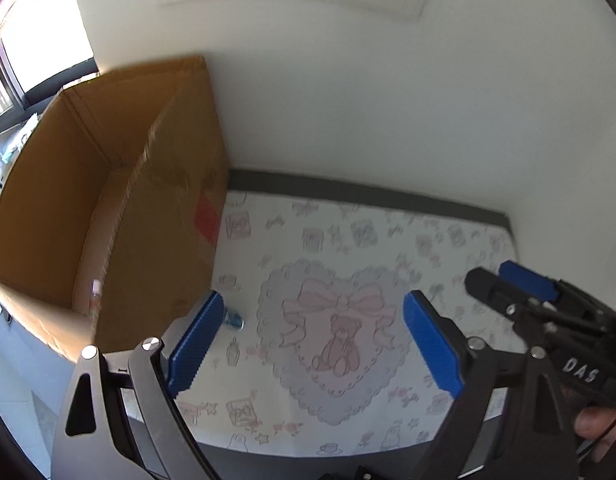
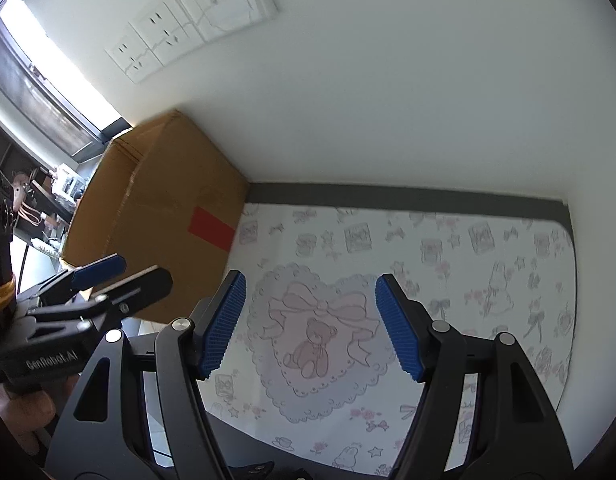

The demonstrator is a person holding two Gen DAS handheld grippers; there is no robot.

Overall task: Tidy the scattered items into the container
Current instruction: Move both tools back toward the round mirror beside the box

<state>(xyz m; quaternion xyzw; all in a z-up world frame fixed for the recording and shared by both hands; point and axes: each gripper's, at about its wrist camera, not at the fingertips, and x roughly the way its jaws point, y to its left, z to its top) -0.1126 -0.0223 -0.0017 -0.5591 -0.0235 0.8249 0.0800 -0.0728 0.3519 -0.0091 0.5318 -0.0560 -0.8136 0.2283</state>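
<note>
An open brown cardboard box (image 1: 164,216) stands at the left of the table, against the white wall; it also shows in the right wrist view (image 2: 164,216). A slim pink-capped tube (image 1: 95,300) lies inside it. A small blue-green item (image 1: 233,317) lies on the mat beside the box, just past my left finger. My left gripper (image 1: 312,340) is open and empty above the patterned mat (image 1: 448,248). My right gripper (image 2: 310,320) is open and empty over the mat's teddy-bear heart (image 2: 316,340). Each gripper shows in the other's view, the right one (image 1: 504,280) and the left one (image 2: 120,276).
The white wall (image 1: 368,100) with sockets (image 2: 164,32) runs close behind the table. The table's dark edge (image 1: 368,190) borders the mat at the back. A window (image 2: 36,76) and cluttered shelves (image 2: 48,200) lie to the left beyond the box.
</note>
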